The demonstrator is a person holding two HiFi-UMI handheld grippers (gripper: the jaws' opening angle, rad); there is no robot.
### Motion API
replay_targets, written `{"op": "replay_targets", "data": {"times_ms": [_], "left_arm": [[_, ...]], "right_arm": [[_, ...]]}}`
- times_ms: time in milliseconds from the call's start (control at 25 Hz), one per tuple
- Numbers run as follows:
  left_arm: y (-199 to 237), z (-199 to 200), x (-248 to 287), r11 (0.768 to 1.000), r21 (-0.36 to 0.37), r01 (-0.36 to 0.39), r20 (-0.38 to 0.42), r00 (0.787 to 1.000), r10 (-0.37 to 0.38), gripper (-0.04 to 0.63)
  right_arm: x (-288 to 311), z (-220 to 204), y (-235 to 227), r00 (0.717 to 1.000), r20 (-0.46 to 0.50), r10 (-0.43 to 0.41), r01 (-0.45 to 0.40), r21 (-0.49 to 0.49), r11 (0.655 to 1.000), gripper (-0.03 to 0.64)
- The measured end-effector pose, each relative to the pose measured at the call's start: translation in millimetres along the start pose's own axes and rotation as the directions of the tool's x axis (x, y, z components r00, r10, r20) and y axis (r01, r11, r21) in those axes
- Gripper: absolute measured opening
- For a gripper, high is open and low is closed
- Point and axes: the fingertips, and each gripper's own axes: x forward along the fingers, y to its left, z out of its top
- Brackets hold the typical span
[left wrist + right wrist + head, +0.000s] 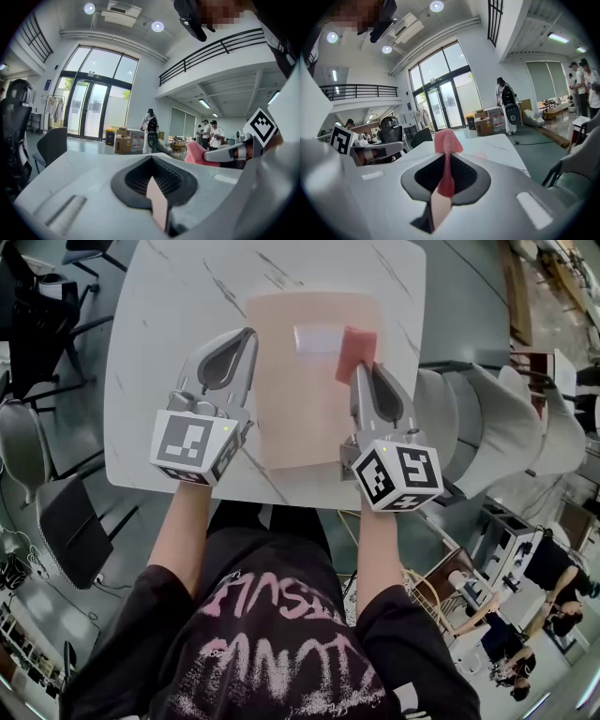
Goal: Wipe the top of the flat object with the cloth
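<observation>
right gripper clenched on pink cloth, cloth over far right corner of peach flat sheet | sheet on table, long axis running away from person, its bulk left of the cloth and closer in | left gripper closed, empty, at sheet's left edge | judgement: stroke goes leftward, toward body

A flat, peach-coloured rectangular board is laid on the white table, its long sides running from 12 to 6 o'clock. A small reddish-pink mesh cloth is pinched, bunched, in the right gripper and is held at the board's 2 o'clock corner.
</observation>
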Motion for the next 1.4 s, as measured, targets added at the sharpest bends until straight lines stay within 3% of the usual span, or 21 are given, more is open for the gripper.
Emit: {"op": "replay_targets", "data": {"times_ms": [400, 720, 1160, 1400], "left_arm": [[-2, 0, 0, 1.000, -0.014, -0.004, 0.003, 1.000, 0.004, 0.000], [5, -1, -3, 0.999, -0.021, -0.027, 0.011, 1.000, 0.027, 0.000], [23, 3, -10, 0.998, -0.013, -0.066, 0.027, 0.997, 0.066, 0.000], [37, 2, -13, 0.995, -0.017, -0.096, 0.022, 0.995, 0.096, 0.000]], "right_arm": [[5, 5, 5, 1.000, -0.015, 0.021, -0.022, -0.018, 1.000, 0.055], [29, 8, 34, 0.994, -0.059, 0.088, -0.091, -0.044, 0.995, 0.054], [69, 1, 94, 0.964, -0.141, 0.226, -0.235, -0.050, 0.971, 0.054], [86, -6, 112, 0.947, -0.195, 0.256, -0.270, -0.050, 0.962, 0.054]]}}
